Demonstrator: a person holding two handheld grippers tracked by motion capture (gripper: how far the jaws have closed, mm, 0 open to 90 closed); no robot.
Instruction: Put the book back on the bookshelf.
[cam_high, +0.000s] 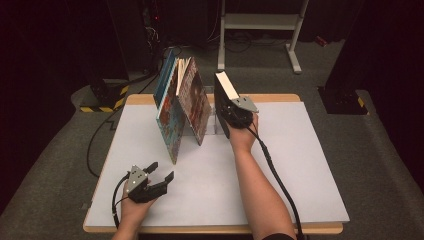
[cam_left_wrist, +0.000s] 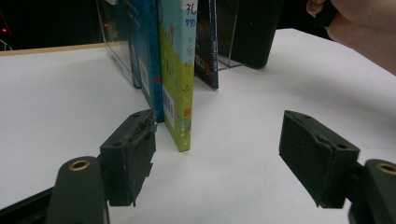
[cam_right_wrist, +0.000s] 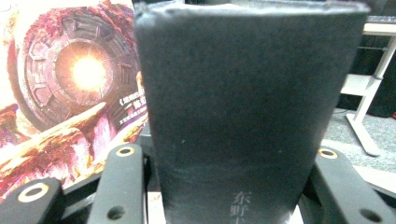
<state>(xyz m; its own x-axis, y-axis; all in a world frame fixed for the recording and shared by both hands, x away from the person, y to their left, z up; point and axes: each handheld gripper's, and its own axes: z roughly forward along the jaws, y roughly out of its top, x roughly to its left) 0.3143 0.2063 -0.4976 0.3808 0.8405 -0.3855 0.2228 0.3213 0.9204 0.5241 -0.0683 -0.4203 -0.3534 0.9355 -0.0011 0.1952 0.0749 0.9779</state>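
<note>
Black book (cam_high: 223, 102) stands upright near the back of the white table (cam_high: 280, 165), squeezed between the jaws of the right gripper (cam_high: 231, 116), which holds it by the spine. Just to its left, two colourful books (cam_high: 181, 107) lean together against a clear stand (cam_left_wrist: 116, 51). Left gripper (cam_high: 161, 172) sits near the front edge, jaws wide apart with nothing between them

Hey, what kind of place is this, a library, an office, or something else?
Probably a lab or recording studio rather than a library: a lone white-topped table on grey carpet, dark surroundings, hazard-striped stand bases, and cables across the floor.
</note>
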